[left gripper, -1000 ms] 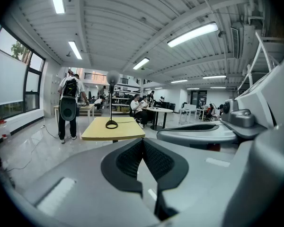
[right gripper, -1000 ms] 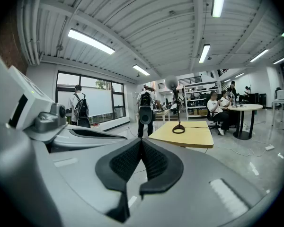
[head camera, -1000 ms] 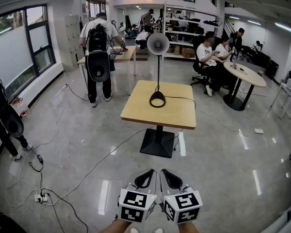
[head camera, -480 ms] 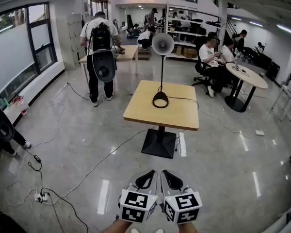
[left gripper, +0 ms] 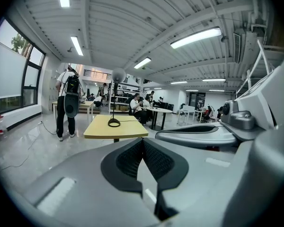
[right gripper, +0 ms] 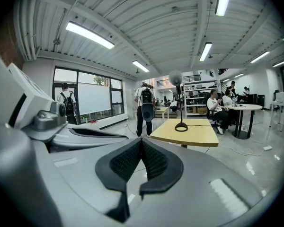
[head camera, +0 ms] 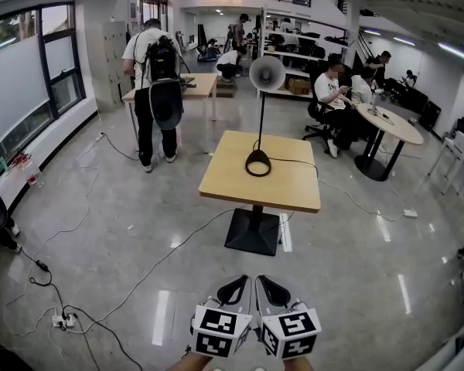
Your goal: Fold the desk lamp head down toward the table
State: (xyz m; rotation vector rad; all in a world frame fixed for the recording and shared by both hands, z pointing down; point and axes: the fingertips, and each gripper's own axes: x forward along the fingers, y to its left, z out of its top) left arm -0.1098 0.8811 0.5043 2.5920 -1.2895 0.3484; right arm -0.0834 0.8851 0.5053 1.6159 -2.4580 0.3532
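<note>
1. Head view: the desk lamp (head camera: 261,122) stands on the yellow table (head camera: 240,188), straight ahead and far across the shiny floor. Its thin pole goes straight up, with the round lamp head (head camera: 267,73) on top. The left gripper (head camera: 233,287) and right gripper (head camera: 272,287) sit side by side, low and well apart from the table. Neither looks nearer.
2. Left gripper view: the 2 black jaws are pressed together with nothing between them. The lamp (left gripper: 114,100) is small, far ahead and a bit to the left.
3. Right gripper view: the jaws here are also pressed together and hold nothing. The lamp (right gripper: 180,103) is far ahead, a bit to the right. The person likely has to get closer before reaching up for the head.
</note>
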